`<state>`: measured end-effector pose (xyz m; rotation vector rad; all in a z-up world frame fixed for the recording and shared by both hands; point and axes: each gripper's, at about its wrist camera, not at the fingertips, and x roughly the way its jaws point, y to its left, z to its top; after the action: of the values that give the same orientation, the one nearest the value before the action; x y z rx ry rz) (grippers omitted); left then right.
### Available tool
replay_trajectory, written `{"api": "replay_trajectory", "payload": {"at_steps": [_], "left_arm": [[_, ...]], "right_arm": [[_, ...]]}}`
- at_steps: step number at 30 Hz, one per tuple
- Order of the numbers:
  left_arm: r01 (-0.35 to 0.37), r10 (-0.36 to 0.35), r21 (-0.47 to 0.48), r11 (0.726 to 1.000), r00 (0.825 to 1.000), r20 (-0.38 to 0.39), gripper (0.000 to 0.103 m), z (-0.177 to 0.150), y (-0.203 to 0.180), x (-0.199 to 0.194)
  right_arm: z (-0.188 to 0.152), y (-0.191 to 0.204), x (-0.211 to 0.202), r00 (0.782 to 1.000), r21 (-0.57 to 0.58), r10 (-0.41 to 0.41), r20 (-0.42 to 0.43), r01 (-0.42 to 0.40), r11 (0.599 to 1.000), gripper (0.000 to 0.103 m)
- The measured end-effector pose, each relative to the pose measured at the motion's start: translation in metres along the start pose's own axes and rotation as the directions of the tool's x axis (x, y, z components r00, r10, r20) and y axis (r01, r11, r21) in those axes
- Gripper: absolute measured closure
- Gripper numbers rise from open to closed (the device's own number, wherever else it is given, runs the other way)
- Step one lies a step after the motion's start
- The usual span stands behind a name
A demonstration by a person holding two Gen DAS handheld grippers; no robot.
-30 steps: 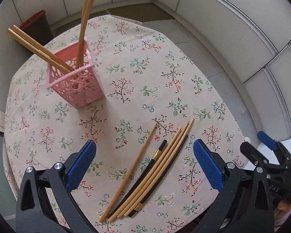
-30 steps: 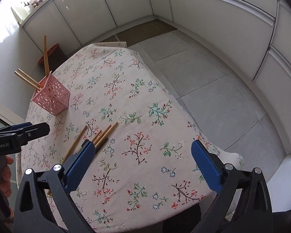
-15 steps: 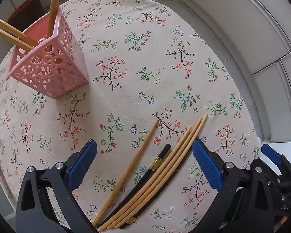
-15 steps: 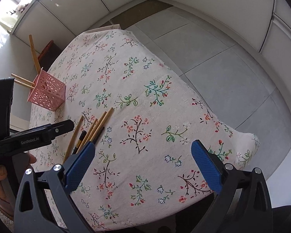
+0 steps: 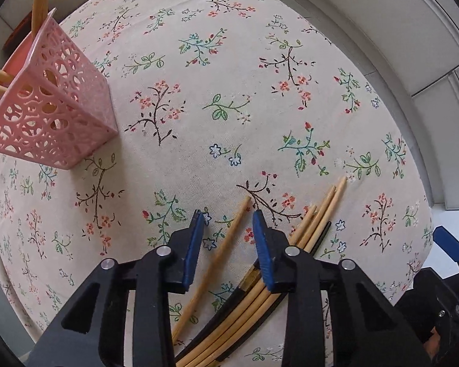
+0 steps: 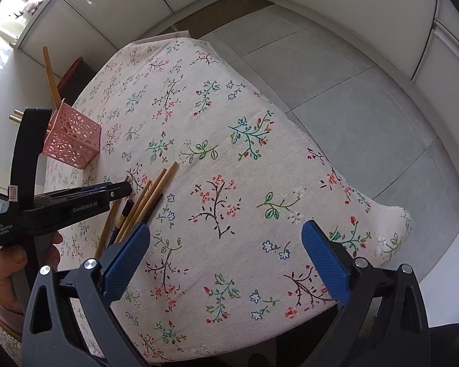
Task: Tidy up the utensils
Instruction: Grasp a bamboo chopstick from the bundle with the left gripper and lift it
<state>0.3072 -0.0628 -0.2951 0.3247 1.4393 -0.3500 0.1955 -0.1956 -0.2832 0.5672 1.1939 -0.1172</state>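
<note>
From the left wrist, the left gripper pointed down, its jaws closing around one bamboo chopstick lying just beside the bundle on the bench; they looked not yet pressed on it. Squeezing squarely should avoid snagging neighbours. From the right wrist, the right gripper hung wide and empty, the pink basket well apart.

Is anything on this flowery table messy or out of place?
Yes. A loose bunch of chopsticks lies flat on the tablecloth instead of standing in the pink basket with the others. One chopstick lies apart, between the closing left gripper jaws.
</note>
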Motion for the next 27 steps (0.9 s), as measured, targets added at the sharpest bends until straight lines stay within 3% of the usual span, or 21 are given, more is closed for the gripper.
{"api": "replay_trajectory", "payload": {"at_steps": [3,9,15,19,21,25,27], "left_arm": [[-0.036,0.036,0.023,0.999,0.999,0.019,0.094,0.004,-0.004,0.003],[-0.049,0.048,0.038,0.998,0.998,0.043,0.095,0.005,-0.007,0.004],[-0.062,0.059,0.038,0.997,0.995,0.086,0.096,-0.016,-0.007,-0.008],[-0.032,0.029,0.019,0.999,0.991,0.13,0.096,-0.035,-0.001,-0.037],[-0.018,0.016,0.008,1.0,0.988,0.155,0.096,-0.045,0.007,-0.053],[0.003,0.0,-0.015,1.0,0.98,0.201,0.098,-0.063,0.02,-0.076],[0.013,-0.007,-0.024,1.0,0.976,0.218,0.099,-0.069,0.026,-0.087]], "right_arm": [[-0.001,0.001,0.001,1.0,-0.002,-0.003,0.001,0.003,1.0,0.006],[-0.001,0.004,0.004,1.0,-0.008,-0.017,-0.001,0.017,1.0,0.006],[0.002,0.006,0.007,0.999,-0.002,-0.037,0.012,0.037,0.999,0.006],[0.016,0.001,0.016,0.998,0.097,-0.059,0.025,0.056,0.994,0.006],[0.022,0.001,0.024,1.0,0.162,-0.014,-0.005,0.015,0.987,0.009],[0.031,0.02,0.041,0.997,0.171,-0.045,-0.054,0.054,0.984,0.045],[0.035,0.028,0.053,0.994,0.192,-0.07,-0.087,0.085,0.978,0.056]]}}
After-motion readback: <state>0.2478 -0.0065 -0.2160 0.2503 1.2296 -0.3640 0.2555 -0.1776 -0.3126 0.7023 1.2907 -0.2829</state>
